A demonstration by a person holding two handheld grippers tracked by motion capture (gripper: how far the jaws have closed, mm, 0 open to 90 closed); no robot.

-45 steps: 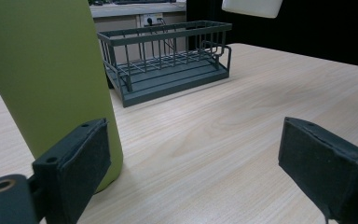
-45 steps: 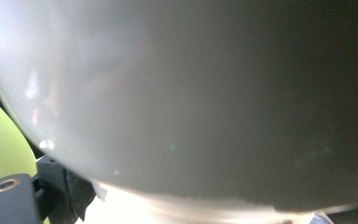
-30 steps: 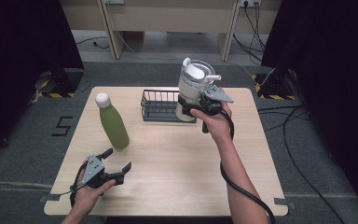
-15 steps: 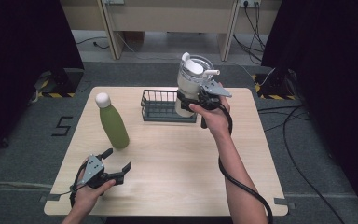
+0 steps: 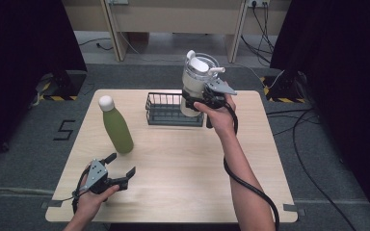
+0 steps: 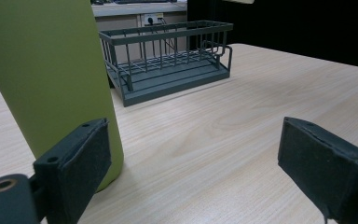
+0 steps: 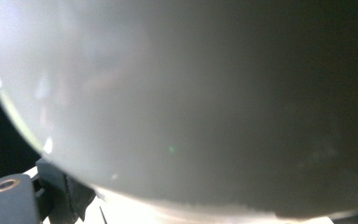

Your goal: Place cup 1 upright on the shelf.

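Fingers: right gripper [image 5: 192,102] clenched on white cup [image 5: 198,79], lifted over basket [image 5: 171,109] at 12 o'clock | left gripper [image 5: 118,174] released, waiting beside green bottle [image 5: 116,126].

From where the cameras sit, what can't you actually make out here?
- White jug: in the right gripper view it sits so near the lens that it is a grey blur; its base and the pads on it are hidden.
- Green bottle: its top is cut off by the left gripper view's edge.
- Wire basket: in the high view, the jug and right gripper cover its right end.
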